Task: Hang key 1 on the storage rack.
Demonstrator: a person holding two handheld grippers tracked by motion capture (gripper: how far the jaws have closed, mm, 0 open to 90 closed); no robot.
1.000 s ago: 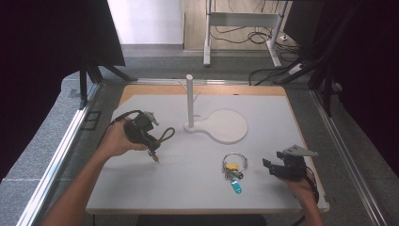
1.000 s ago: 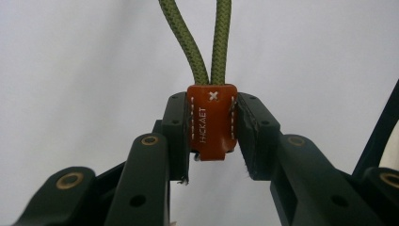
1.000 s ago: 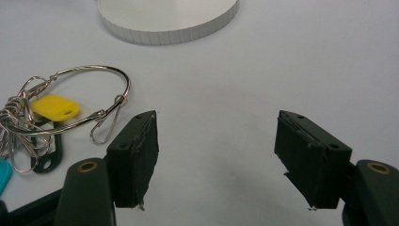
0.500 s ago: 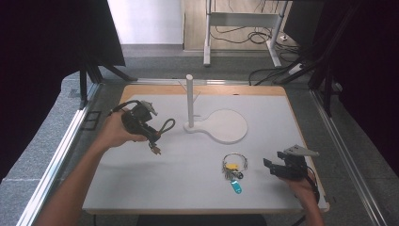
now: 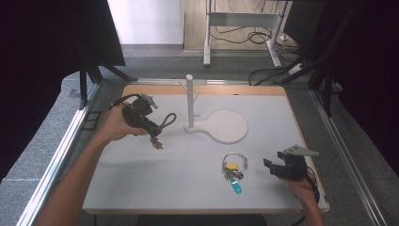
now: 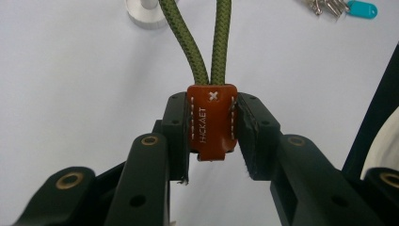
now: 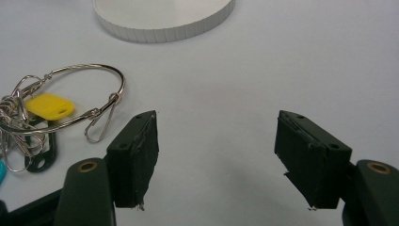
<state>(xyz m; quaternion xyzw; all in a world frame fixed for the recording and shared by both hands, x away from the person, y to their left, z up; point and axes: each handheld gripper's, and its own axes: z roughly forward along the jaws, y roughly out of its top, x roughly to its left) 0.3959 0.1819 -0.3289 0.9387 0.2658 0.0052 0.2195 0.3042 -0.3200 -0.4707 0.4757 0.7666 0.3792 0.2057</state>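
The left gripper is clamped on the brown leather tab of a green cord loop rising beyond its jaws. The right gripper stands wide open and empty, a key ring just off its left jaw.

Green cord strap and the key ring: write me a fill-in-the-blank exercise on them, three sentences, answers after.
1. The left gripper is shut on the strap's ____ leather tab.
2. The green cord leaves the tab as ____ strands.
3. The key ring lies on the table beside the right gripper, whose jaws stand ____.

Missing words: brown; two; open
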